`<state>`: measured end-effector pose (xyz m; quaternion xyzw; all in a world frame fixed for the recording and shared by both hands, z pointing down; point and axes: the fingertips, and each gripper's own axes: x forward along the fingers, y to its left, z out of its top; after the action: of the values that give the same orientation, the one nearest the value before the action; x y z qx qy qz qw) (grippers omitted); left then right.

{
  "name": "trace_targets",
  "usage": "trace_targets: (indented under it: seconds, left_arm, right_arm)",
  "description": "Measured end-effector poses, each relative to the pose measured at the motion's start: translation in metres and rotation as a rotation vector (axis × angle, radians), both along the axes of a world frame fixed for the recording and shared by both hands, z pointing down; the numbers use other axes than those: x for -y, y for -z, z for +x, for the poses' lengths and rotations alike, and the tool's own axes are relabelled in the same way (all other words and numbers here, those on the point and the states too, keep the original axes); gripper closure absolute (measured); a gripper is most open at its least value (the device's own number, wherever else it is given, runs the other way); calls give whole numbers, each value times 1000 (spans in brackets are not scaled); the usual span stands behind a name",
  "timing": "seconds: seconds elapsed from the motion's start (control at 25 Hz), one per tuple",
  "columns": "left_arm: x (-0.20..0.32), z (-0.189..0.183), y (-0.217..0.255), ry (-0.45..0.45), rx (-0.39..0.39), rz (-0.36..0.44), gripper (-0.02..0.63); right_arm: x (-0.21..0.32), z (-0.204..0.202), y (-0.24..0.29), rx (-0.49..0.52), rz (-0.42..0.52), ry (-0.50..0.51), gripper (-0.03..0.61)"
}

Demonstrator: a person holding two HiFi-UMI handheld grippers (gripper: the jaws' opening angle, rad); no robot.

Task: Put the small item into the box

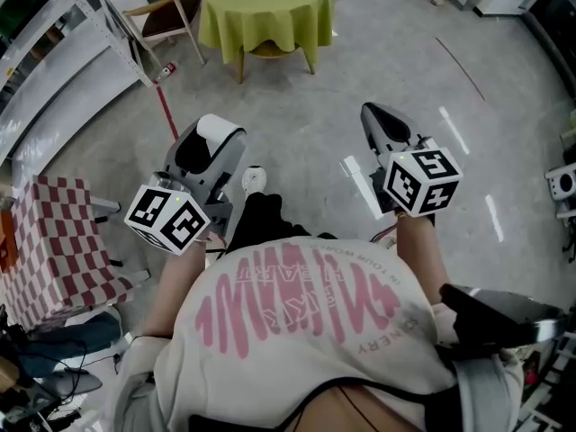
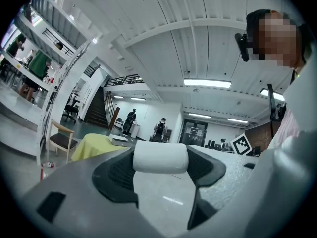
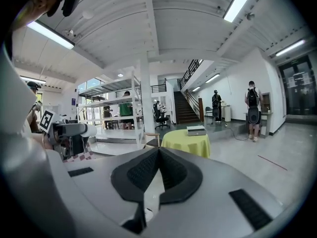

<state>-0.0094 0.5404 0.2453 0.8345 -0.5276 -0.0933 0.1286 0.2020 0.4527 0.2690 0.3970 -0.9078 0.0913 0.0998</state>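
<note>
A small white roll [image 2: 161,156] is pinched between the jaws of my left gripper [image 1: 212,142], which is held up in the air; in the head view the roll [image 1: 216,127] shows at the jaw tips. My right gripper [image 1: 373,115] is also raised, its dark pads pressed together with nothing between them [image 3: 158,151]. A flat grey box [image 3: 196,130] lies on a round table with a yellow-green cloth [image 1: 265,12] several steps ahead. From the left gripper view the box [image 2: 120,140] is far off, beyond the roll.
A wooden chair [image 1: 166,18] stands left of the yellow table. A metal shelf rack [image 1: 54,34] runs along the left, with a red-checked table [image 1: 54,250] near my left side. People stand far off by the stairs [image 3: 252,108]. Grey floor [image 1: 306,124] lies between me and the table.
</note>
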Motion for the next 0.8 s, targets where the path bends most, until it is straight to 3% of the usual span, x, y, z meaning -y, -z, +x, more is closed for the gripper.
trace_targets:
  seconds: [0.36, 0.8]
  left_arm:
    - [17, -11, -15, 31, 54, -26, 307]
    - [54, -20, -26, 12, 30, -49, 307]
  right_arm:
    - [10, -4, -15, 15, -19, 1, 572]
    - [36, -11, -31, -11, -49, -5, 572]
